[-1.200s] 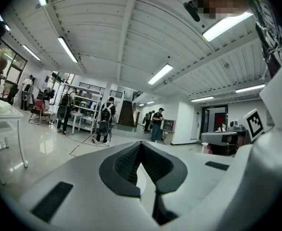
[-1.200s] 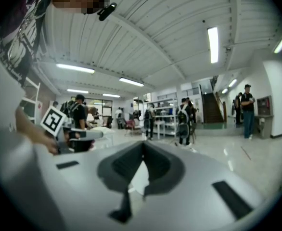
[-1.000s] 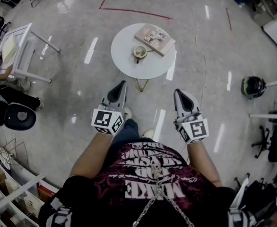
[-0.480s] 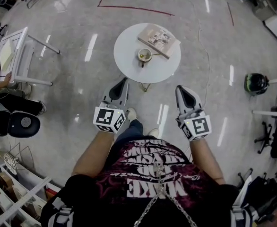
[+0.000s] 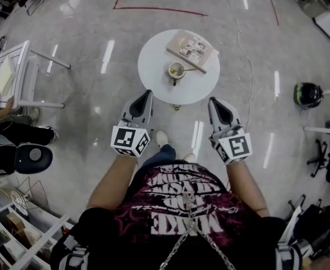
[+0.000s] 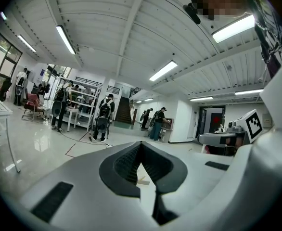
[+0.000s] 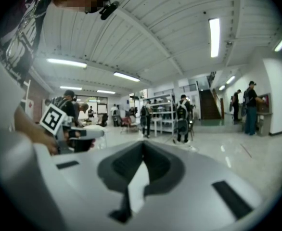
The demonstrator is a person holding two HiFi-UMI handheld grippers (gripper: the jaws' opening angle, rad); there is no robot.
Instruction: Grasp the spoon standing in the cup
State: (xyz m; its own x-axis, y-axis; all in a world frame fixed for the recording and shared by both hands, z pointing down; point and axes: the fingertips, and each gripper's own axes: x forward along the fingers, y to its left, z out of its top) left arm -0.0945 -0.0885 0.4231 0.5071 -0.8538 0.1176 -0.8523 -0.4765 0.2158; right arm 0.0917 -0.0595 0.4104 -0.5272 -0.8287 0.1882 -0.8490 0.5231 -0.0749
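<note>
In the head view a small cup (image 5: 176, 70) stands on a round white table (image 5: 154, 66). A gold spoon (image 5: 190, 69) rests in the cup, its handle leaning out to the right. My left gripper (image 5: 147, 93) and right gripper (image 5: 213, 101) are held side by side just short of the table's near edge, both with jaws together and nothing in them. The left gripper view shows the left gripper's (image 6: 141, 144) jaws meeting at the tip. In the right gripper view the right gripper (image 7: 142, 142) looks the same. Neither gripper view shows the cup.
A book (image 5: 192, 49) lies on the table behind the cup. A white desk (image 5: 13, 75) and a black chair (image 5: 32, 157) stand at the left, a dark helmet (image 5: 307, 94) at the right. Red tape (image 5: 154, 9) marks the floor beyond. Several people stand by distant shelves.
The table with the cup has come nearer and lower in the head view. Both grippers have edged forward toward its near edge, still shut.
</note>
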